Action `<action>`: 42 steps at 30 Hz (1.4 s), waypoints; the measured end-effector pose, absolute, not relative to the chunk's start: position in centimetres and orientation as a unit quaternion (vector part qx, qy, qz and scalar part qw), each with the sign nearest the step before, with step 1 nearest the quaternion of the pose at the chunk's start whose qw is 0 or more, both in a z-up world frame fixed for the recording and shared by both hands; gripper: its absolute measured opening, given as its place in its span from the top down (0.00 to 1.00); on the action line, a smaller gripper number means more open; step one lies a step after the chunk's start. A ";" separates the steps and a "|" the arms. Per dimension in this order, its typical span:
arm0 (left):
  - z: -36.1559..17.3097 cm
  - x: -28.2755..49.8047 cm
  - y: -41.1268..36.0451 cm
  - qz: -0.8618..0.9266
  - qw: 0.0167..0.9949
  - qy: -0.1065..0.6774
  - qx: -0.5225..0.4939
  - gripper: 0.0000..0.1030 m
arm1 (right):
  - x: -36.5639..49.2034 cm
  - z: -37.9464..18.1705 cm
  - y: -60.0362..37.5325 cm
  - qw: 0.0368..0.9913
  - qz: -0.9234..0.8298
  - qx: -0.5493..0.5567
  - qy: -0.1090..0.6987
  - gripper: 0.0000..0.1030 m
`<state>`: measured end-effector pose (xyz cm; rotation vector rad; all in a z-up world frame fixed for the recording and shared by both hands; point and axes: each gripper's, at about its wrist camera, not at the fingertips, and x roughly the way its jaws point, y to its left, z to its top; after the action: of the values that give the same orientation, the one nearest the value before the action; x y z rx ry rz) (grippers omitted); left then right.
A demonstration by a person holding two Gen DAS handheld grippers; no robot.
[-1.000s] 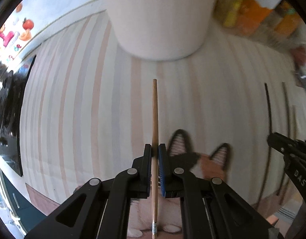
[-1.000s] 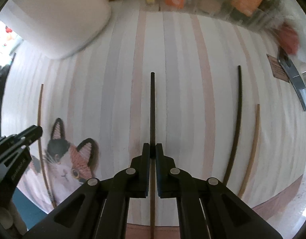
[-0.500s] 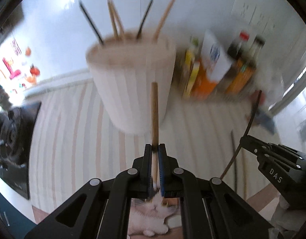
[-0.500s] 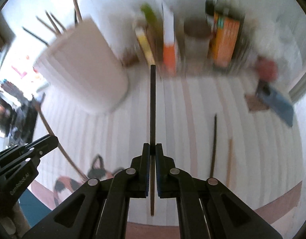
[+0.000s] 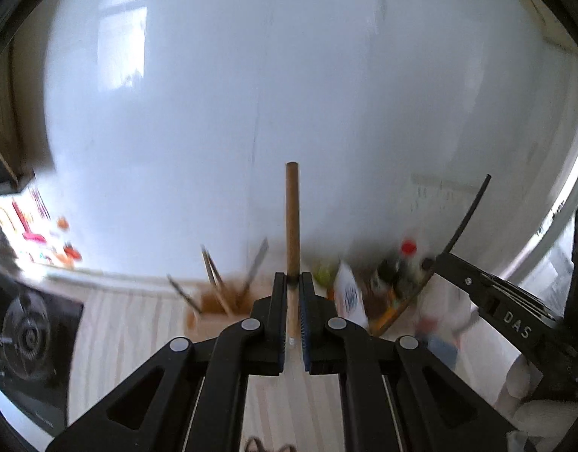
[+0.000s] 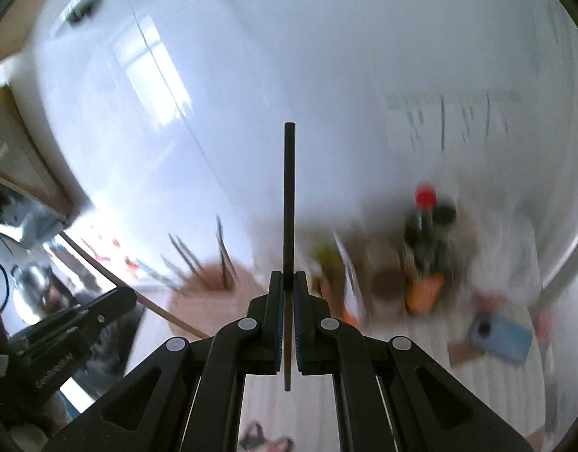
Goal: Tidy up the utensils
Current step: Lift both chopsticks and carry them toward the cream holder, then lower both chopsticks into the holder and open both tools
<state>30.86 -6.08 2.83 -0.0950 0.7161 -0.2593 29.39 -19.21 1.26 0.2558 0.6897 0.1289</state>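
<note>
Tilted up from striped cloth (image 5: 130,324) toward white wall (image 5: 251,75); left gripper (image 5: 292,282) clamping brown chopstick (image 5: 292,218), right gripper (image 6: 288,282) clamping black chopstick (image 6: 289,196); holder (image 5: 217,301) lower centre.

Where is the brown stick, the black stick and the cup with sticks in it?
brown stick (image 5: 292,222): left wrist view, mid-shaft.
black stick (image 6: 289,196): right wrist view, mid-shaft.
cup (image 6: 210,307): right wrist view, blurred side wall.

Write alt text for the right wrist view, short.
The right gripper is shut on a dark chopstick that points up toward a white wall. Below, blurred, a utensil holder with chopsticks stands left of bottles; the left gripper holds a wooden chopstick at left.
</note>
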 end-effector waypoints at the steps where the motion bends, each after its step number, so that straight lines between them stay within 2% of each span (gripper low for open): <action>1: 3.6 31.5 -5.6 -0.123 0.930 0.343 -0.046 0.97 | 29.7 2.2 -18.7 0.934 0.064 0.122 0.329 0.95; 5: 4.6 34.3 -3.9 -0.107 0.932 0.344 -0.038 0.97 | 32.4 5.2 -16.5 0.941 0.076 0.109 0.310 0.95; 9: 2.9 37.0 -2.0 -0.080 0.927 0.365 -0.041 0.96 | 34.9 5.2 -13.9 0.942 0.087 0.107 0.306 0.95; 19: -3.1 40.0 -0.1 -0.046 0.905 0.421 -0.029 0.96 | 39.5 0.8 -8.7 0.938 0.102 0.072 0.323 0.95; 24: -4.5 40.7 0.3 -0.051 0.895 0.443 -0.035 0.96 | 41.2 -1.6 -8.2 0.929 0.104 0.062 0.351 0.95; 29: -3.7 40.0 0.7 -0.062 0.885 0.455 -0.074 0.91 | 42.5 -3.7 -8.2 0.904 0.118 0.064 0.406 0.94; 30: -3.2 39.7 0.7 -0.053 0.888 0.451 -0.070 0.86 | 42.7 -3.9 -8.4 0.901 0.119 0.067 0.412 0.93; 32: -2.3 39.0 0.9 -0.042 0.895 0.439 -0.064 0.59 | 42.5 -4.0 -9.2 0.899 0.116 0.075 0.416 0.84; 33: -1.8 38.6 1.0 -0.035 0.900 0.430 -0.062 0.31 | 42.2 -3.9 -9.7 0.900 0.115 0.080 0.413 0.72; 34: -1.4 38.1 1.2 -0.030 0.906 0.419 -0.062 0.16 | 42.0 -3.8 -10.0 0.901 0.115 0.083 0.411 0.65; 36: -0.9 37.1 1.5 -0.020 0.914 0.401 -0.062 0.14 | 41.0 -3.2 -11.5 0.905 0.106 0.086 0.403 0.64; 37: -0.8 36.6 1.5 -0.011 0.916 0.397 -0.058 0.12 | 40.3 -2.9 -12.4 0.907 0.099 0.090 0.400 0.59; 39: -0.9 35.6 1.5 0.009 0.920 0.390 -0.047 0.00 | 39.1 -2.7 -14.0 0.909 0.084 0.100 0.395 0.53; 42: -1.9 33.7 1.1 0.028 0.924 0.379 -0.033 0.00 | 36.7 -2.7 -17.0 0.914 0.044 0.106 0.388 0.40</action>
<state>33.72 1.06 -1.89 -0.0668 0.7773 0.0571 36.67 -17.01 -2.69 0.2186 0.7991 0.0904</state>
